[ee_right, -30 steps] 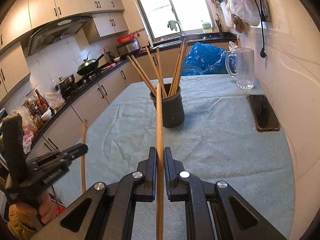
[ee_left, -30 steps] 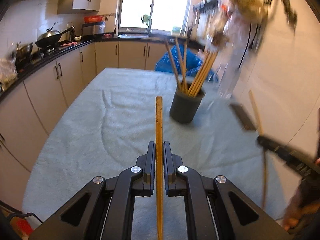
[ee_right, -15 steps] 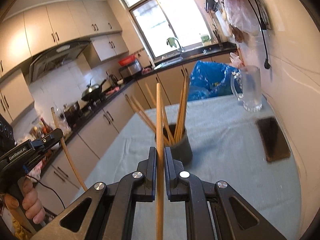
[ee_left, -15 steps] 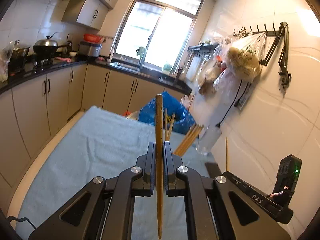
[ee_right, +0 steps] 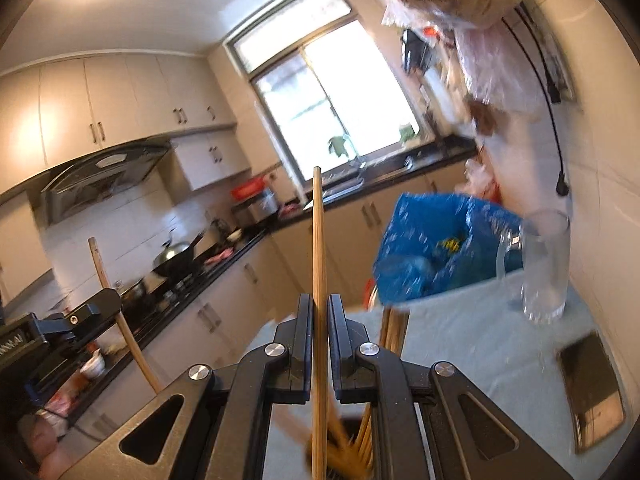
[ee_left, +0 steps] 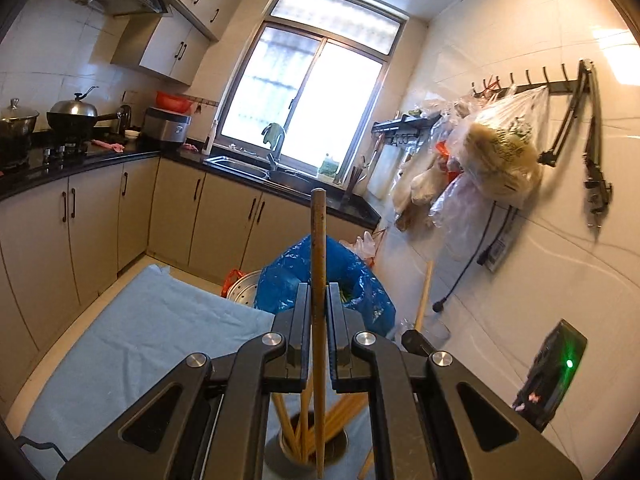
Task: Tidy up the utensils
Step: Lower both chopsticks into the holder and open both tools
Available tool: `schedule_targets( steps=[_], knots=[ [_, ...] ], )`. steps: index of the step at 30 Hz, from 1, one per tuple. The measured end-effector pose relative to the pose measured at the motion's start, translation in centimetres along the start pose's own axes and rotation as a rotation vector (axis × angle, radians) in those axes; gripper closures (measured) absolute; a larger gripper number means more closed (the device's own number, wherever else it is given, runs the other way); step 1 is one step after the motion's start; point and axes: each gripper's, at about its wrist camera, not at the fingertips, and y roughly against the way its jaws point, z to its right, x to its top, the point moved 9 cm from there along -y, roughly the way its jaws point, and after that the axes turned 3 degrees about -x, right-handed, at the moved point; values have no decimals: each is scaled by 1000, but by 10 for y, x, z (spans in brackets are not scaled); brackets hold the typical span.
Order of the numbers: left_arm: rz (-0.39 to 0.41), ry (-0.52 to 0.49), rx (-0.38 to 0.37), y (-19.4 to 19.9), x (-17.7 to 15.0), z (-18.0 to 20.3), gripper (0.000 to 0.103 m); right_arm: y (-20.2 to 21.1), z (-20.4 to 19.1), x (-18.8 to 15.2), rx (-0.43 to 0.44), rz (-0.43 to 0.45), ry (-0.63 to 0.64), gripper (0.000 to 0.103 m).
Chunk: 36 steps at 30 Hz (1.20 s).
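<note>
A: What carries everything here?

B: A table (ee_left: 132, 344) under a pale blue-grey cloth (ee_right: 472, 344), wrinkled in places.

A: What sits on it?

B: In the right wrist view, a clear glass mug (ee_right: 544, 268) stands upright at about two o'clock, near the wall. A dark phone (ee_right: 592, 388) lies flat at roughly four o'clock, apart from the mug.

A: Anything at the near edge?

B: At six o'clock in the left wrist view, a dark round holder (ee_left: 304, 452) stands on the cloth, with wooden chopsticks (ee_left: 340, 412) leaning in it. It is blurred in the right wrist view.
</note>
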Motion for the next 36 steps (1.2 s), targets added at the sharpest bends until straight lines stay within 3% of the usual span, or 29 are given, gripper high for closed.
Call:
schedule_targets(
  steps=[5,10,18,24,27,36],
  knots=[
    [-5,-16,20,-40,-14,-2,96,-21,11,-4,-56,57,5,95],
    [-30,-41,38,-60,-31,-5,96,-30,18,-17,-79,57,32,95],
    [-58,-71,49,-65,-47,-6,96,-35,23,-30,-91,39,37,95],
    [-62,-61,61,-54,-47,-7,96,-28,22,-32,-90,33,36,91],
    [-59,-54,60,-43,-44,-7,95,-21,21,-29,-92,40,38,73],
    [-13,-34,55,21,-32,-3,71,20,15,-14,-99,75,26,66]
  ],
)
